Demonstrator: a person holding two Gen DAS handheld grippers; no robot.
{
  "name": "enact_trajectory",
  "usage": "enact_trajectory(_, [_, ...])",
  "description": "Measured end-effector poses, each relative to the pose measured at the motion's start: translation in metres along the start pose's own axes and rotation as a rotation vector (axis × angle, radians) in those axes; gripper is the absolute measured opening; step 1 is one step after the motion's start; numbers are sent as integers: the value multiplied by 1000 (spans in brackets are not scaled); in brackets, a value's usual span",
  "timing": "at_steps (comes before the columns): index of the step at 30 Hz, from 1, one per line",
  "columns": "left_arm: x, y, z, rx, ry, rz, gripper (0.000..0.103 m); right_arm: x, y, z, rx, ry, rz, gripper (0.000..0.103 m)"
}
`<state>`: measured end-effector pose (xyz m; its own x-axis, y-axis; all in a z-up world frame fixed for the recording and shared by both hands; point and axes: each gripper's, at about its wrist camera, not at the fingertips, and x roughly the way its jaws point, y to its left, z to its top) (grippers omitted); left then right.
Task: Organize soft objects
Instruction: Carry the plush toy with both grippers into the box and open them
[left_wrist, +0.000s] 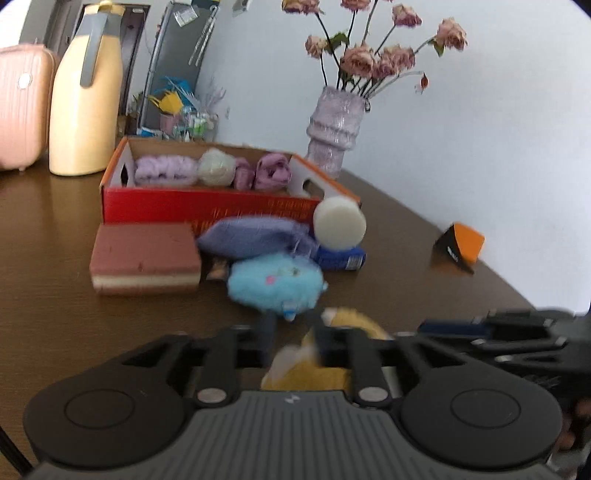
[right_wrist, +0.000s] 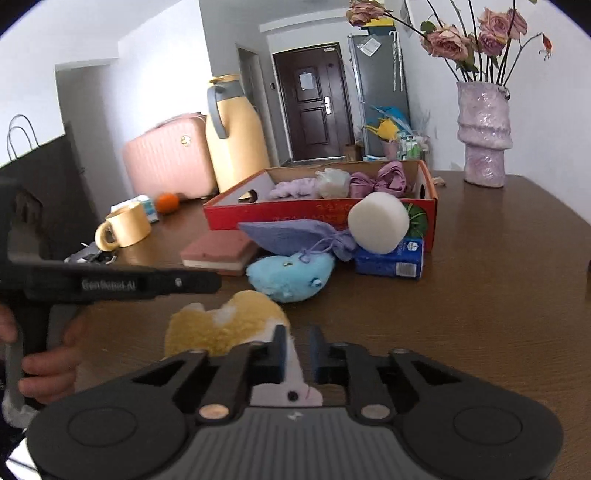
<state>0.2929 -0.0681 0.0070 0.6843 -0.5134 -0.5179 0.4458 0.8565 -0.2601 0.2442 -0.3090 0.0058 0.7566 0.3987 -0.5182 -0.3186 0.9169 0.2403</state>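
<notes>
A yellow and white plush toy lies on the brown table. My right gripper is shut on its white end. My left gripper stands over the same toy with its fingers apart around it. Beyond lie a blue plush, a purple drawstring pouch, a pink sponge block and a white foam cylinder on a blue box. A red cardboard box behind them holds purple cloths and a white puff.
A yellow thermos jug and a pink suitcase stand at the back left. A purple vase of dried roses stands at the back right. A yellow mug and an orange sit left. An orange wedge lies near the wall.
</notes>
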Motion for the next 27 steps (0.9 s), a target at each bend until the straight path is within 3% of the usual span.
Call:
enact_trajectory(1, [-1, 3, -4, -4, 16, -6, 60, -4, 0, -1, -1, -4, 33, 45])
enact_trajectory(3, [-2, 7, -11, -16, 44, -20, 62, -5, 3, -4, -12, 1, 77, 62])
enact_trajectory(8, [2, 15, -18, -70, 57, -63, 56, 25, 6, -11, -39, 89, 78, 48])
enact_trajectory(16, [2, 16, -12, -142, 51, -106, 44, 25, 6, -6, 0, 55, 74, 37])
enact_trajectory(19, [-3, 3, 19, -65, -41, -114, 44, 15, 5, 17, 7, -30, 40, 37])
enact_trajectory(23, [12, -1, 94, 30, -133, -142, 44, 14, -7, 80, -33, -157, -20, 37])
enact_trajectory(27, [81, 13, 168, 34, -88, -123, 44, 63, -42, 147, 0, -148, -91, 37])
